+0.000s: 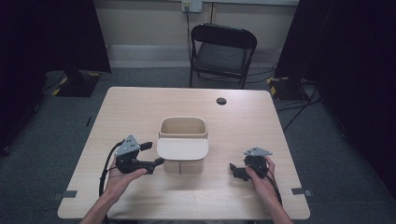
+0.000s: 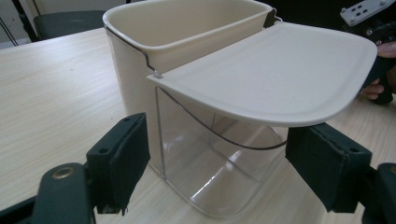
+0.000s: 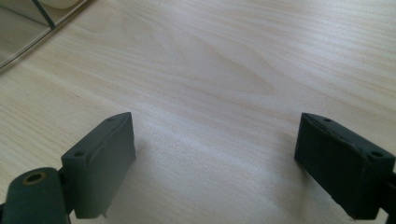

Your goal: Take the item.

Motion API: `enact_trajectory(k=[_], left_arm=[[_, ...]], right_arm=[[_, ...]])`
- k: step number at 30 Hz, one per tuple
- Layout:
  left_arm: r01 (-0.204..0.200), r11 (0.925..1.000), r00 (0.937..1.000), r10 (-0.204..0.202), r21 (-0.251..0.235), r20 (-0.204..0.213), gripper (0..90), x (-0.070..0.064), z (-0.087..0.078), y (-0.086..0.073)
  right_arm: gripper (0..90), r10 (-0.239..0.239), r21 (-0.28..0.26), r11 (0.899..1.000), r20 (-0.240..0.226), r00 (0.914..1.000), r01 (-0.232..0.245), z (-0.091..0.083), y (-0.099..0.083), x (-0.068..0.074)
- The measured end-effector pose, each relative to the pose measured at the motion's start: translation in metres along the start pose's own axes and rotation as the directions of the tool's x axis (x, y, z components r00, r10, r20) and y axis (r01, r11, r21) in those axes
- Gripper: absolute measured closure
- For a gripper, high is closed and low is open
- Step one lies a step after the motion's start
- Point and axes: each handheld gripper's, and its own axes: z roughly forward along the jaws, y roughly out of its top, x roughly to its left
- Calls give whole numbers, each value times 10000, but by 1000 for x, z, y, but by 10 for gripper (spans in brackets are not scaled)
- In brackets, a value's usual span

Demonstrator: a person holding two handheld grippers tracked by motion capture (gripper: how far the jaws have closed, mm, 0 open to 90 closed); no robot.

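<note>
The left gripper (image 1: 156,164) is held in the person's left hand (image 1: 122,179) at about eight o'clock on the table (image 1: 140,107), its jaws spread wide apart with nothing between them. It points toward three o'clock, at the bin (image 1: 182,144) just beside it; from the left gripper view its black pads (image 2: 123,161) sit either side of the bin's clear front wall, close but not touching. The bin stands upright near the middle of the table. Its upper part is a cream tub, open at the top, and its lower part is see-through plastic. A cream lid (image 1: 182,149) juts out flat from the tub's near edge like a shelf, over the clear part, hinged on a thin wire. The right gripper (image 1: 232,169) is held in the person's right hand (image 1: 262,179) at about four o'clock, apart from the bin, pointing toward nine o'clock. Its jaws are also spread wide, with bare wood between them in the right gripper view. Beyond the table, at twelve o'clock, a black folding chair (image 1: 222,51) stands on the grey floor.
</note>
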Motion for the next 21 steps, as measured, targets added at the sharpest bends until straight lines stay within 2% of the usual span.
enact_trajectory(k=[7,10,21], left_arm=[[39,10000,10000,-40,-69,-44,224,0,2,3],[-109,9999,9999,109,25,-50,223,1,3,5],[-265,9994,9996,266,-205,88,220,-1,6,9]], right_arm=[[116,2,1,10000,2,10000,-2,0,0,0],[116,5,-2,10000,0,10000,-5,0,0,0],[116,6,-1,10000,0,10000,-6,0,0,0]])
